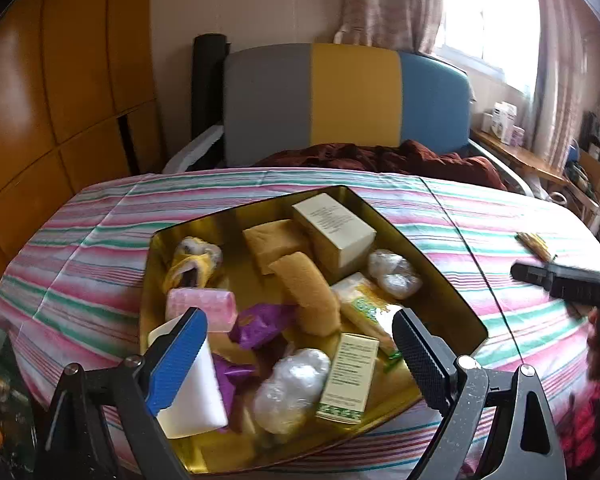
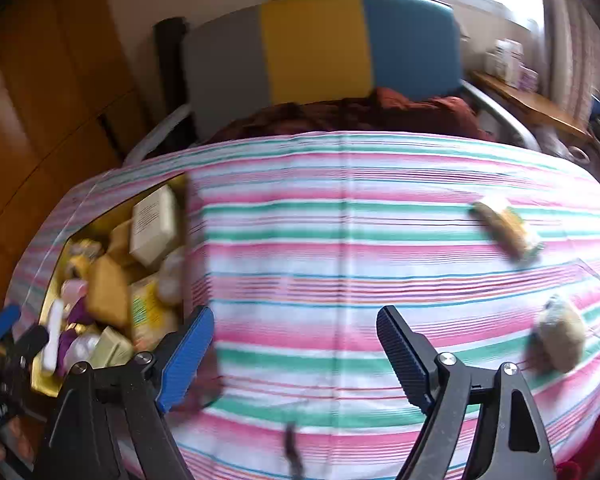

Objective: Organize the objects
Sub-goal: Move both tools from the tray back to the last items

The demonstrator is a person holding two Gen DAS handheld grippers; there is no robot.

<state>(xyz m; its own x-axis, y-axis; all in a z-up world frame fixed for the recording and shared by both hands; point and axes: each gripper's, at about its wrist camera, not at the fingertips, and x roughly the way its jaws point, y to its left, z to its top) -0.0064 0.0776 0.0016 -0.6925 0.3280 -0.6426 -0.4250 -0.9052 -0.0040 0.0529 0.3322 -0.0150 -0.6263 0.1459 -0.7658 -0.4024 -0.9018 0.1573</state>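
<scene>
A gold tin tray [image 1: 456, 300] on the striped tablecloth [image 1: 100, 240] holds several things: cream boxes, yellow sponges, a pink soap, purple wrappers, clear-wrapped balls and a white block [image 1: 198, 396]. My left gripper [image 1: 300, 330] is open just above the tray's near side, empty. My right gripper [image 2: 296, 328] is open and empty over bare cloth right of the tray [image 2: 50, 292]. A yellow-green packet [image 2: 506, 230] and a grey-brown ball [image 2: 560, 334] lie on the cloth at the right. The right gripper's finger shows in the left wrist view [image 1: 540, 276].
A chair with grey, yellow and blue back [image 1: 348, 96] stands behind the table with dark red cloth [image 1: 380, 158] on it. Wooden cabinets [image 1: 52, 100] are at the left. A cluttered shelf [image 1: 512, 140] is at the right.
</scene>
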